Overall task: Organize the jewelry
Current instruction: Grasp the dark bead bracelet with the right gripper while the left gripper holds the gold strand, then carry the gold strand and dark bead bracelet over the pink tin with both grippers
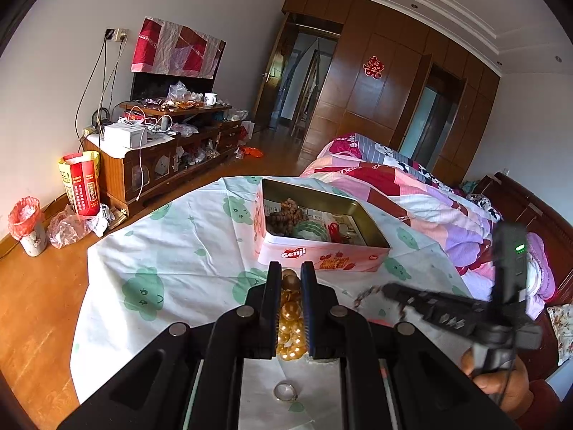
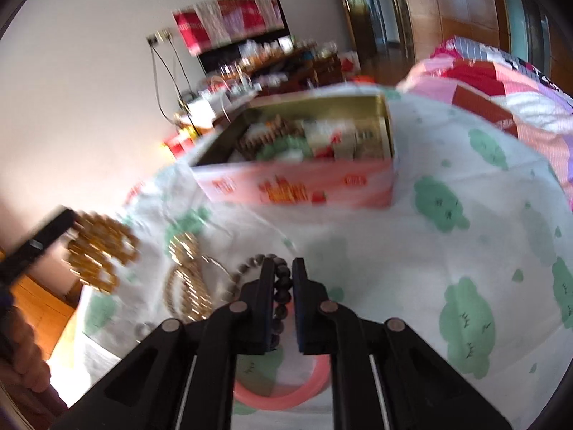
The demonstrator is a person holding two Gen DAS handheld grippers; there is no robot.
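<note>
My left gripper (image 1: 290, 276) is shut on a string of gold beads (image 1: 289, 322), which hangs between its pads above the white cloth with green clouds (image 1: 161, 251). The right wrist view shows the same gold beads (image 2: 100, 251) dangling at the left. My right gripper (image 2: 283, 268) is shut on a dark bead bracelet (image 2: 282, 286), lifted a little off the cloth. An open pink tin (image 1: 322, 256) stands behind both grippers, holding brown beads, a green bangle and red pieces. A pink bangle (image 2: 286, 390) lies under the right gripper. A silver ring (image 1: 284, 392) lies under the left one.
A gold chain (image 2: 186, 276) lies on the cloth left of the right gripper. A bed with a patchwork quilt (image 1: 412, 193) is close on the right. A cluttered wooden cabinet (image 1: 161, 150) stands along the far wall, with wooden floor (image 1: 35, 304) to the left.
</note>
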